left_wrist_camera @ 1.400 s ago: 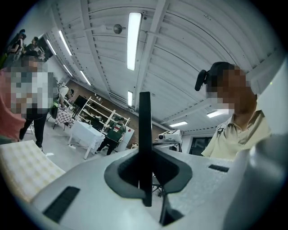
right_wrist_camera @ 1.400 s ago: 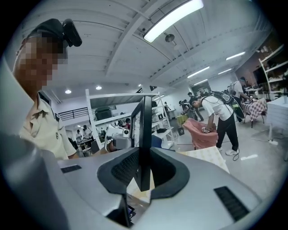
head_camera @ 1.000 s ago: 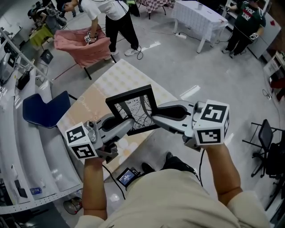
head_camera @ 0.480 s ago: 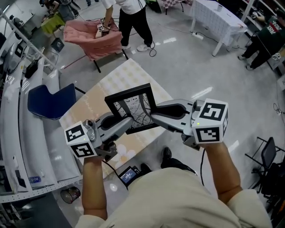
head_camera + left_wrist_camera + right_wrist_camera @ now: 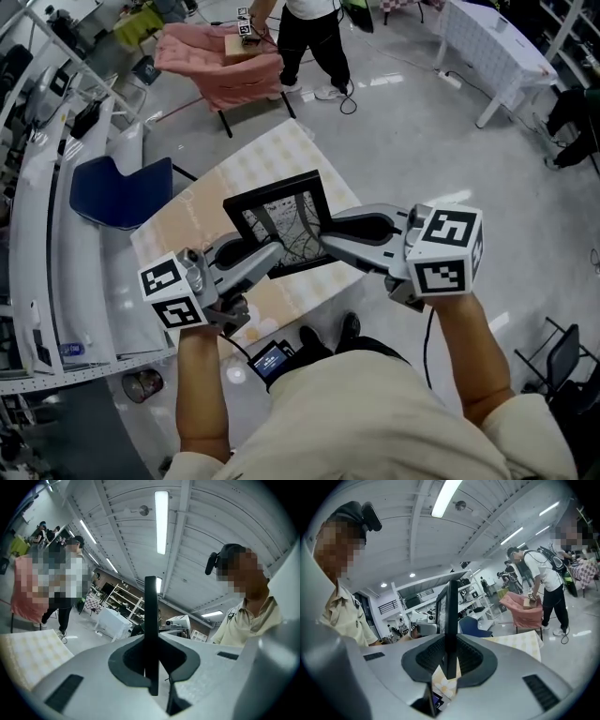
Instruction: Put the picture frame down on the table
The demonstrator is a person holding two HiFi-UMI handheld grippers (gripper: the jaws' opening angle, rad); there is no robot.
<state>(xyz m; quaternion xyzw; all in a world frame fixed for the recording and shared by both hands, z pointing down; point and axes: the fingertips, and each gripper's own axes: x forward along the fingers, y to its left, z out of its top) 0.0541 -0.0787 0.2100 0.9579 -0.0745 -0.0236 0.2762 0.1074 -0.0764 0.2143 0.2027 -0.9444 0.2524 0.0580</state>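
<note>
A black picture frame with a line drawing in it hangs above the near end of the table, held from both sides. My left gripper is shut on its lower left edge, and my right gripper is shut on its right edge. In the left gripper view the picture frame shows edge-on as a thin black bar pinched between the jaws. In the right gripper view the picture frame stands the same way, clamped between the dark pads.
The table wears a pale yellow checked cloth. A blue chair stands at its left, beside a long white bench. A person stands by a pink-draped chair beyond the far end. A small device lies by my feet.
The frame and both grippers keep the same hold. The head view has shifted, so the table, the blue chair and the pink chair sit further right and lower in the picture.
</note>
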